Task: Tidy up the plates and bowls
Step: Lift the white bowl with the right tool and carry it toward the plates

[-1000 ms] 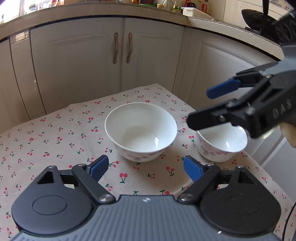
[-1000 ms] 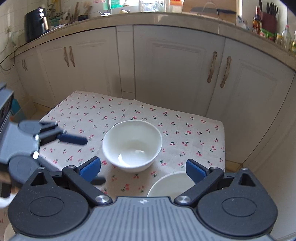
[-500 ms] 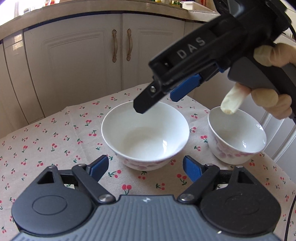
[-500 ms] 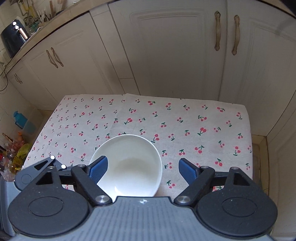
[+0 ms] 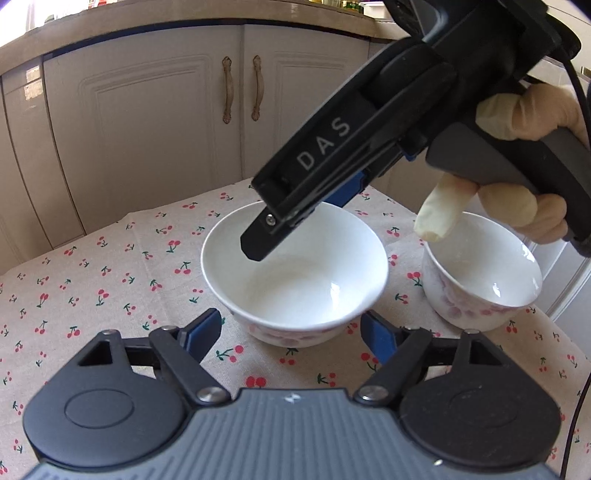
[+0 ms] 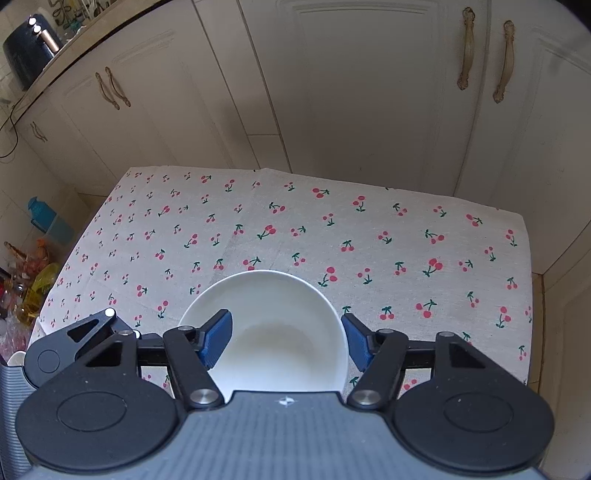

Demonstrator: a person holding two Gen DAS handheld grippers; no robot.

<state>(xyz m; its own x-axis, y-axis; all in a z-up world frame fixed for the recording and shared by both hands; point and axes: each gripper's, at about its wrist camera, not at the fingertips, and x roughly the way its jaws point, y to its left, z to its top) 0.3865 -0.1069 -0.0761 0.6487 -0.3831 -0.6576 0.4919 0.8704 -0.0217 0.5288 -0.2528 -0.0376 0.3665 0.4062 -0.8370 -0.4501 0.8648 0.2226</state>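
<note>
Right gripper (image 6: 286, 325) sits closed astride rim of large white ceramic bowl (image 6: 266, 291), bite unclear; lift slowly, level, clear of smaller floral bowl (image 5: 480, 266) beside it.

A cherry-print tablecloth (image 6: 369, 236) covers the tabletop right out to its edges, with a faint crease running across it. Beyond the far edge stand cream cabinet doors (image 6: 354, 92) with paired ornate handles (image 6: 466, 48), under a brown countertop (image 5: 122, 29). At the far left end of that counter sits a black air fryer (image 6: 27, 48). Down on the floor, off the table's left edge, stand a blue bottle (image 6: 40, 214) and some crumpled yellow wrappers (image 6: 37, 288), too cluttered to name further.
</note>
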